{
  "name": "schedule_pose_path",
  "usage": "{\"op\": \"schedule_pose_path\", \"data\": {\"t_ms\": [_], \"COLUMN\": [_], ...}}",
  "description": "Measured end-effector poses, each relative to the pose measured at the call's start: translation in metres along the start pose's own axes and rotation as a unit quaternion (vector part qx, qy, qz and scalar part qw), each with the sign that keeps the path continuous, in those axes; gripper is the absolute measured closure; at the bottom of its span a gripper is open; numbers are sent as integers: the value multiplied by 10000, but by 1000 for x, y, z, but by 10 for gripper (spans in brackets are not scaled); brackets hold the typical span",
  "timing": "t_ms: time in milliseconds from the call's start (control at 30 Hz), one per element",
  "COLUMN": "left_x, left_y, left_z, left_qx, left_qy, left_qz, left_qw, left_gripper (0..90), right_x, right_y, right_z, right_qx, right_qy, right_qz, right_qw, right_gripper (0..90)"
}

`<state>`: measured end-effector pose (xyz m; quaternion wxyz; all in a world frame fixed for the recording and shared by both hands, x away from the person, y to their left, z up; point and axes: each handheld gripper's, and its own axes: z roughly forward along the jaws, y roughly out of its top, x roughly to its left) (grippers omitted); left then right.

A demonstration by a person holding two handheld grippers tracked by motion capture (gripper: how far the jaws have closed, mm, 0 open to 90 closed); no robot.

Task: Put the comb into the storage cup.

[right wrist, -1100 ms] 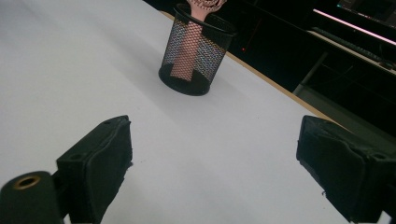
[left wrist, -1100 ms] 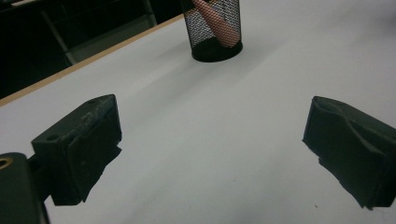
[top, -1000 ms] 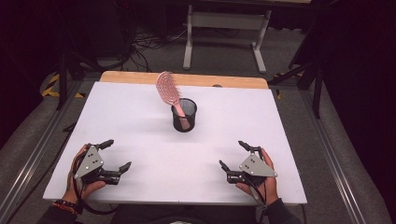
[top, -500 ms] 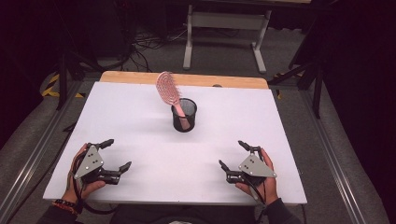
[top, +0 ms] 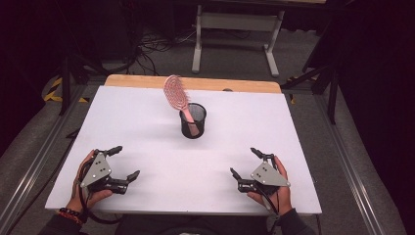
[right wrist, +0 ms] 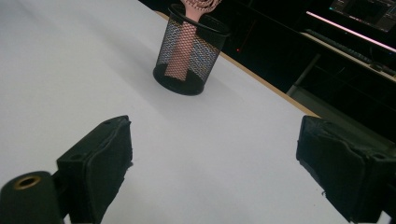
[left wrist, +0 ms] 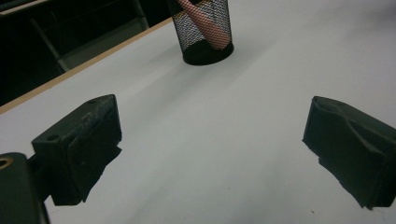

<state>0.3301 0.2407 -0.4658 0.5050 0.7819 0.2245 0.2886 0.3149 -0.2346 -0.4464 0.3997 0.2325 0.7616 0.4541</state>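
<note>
Two grippers spread empty, pink hairbrush (top: 177, 96) handle half-hidden, seemingly leaning, in mesh cup (top: 193, 121)

The left gripper (left wrist: 210, 154) holds its two black jaws wide apart above the white table (left wrist: 233, 116), with nothing between them. One jaw rises at the lower left, the other at the right edge, and their pads look worn. Farther off, near the top, a black mesh cup (left wrist: 204, 32) stands upright on the table. A pink hairbrush handle (left wrist: 208, 25) leans inside it, seen through the mesh. The table's wooden edge (left wrist: 79, 70) runs diagonally at the upper left, with dark floor beyond
</note>
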Motion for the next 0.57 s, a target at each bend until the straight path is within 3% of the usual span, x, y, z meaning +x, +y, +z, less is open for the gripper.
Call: {"op": "schedule_pose_path", "data": {"t_ms": [567], "left_x": [0], "left_y": [0], "left_z": [0], "left_qx": [13], "left_qy": [-33], "left_qz": [-31], "left_qw": [10000], "left_gripper": [50], "right_x": [-1], "right_y": [0], "right_z": [0], "right_qx": [-25], "right_qy": [34], "right_qz": [47], "right_qw": [10000], "right_gripper": [111]}}
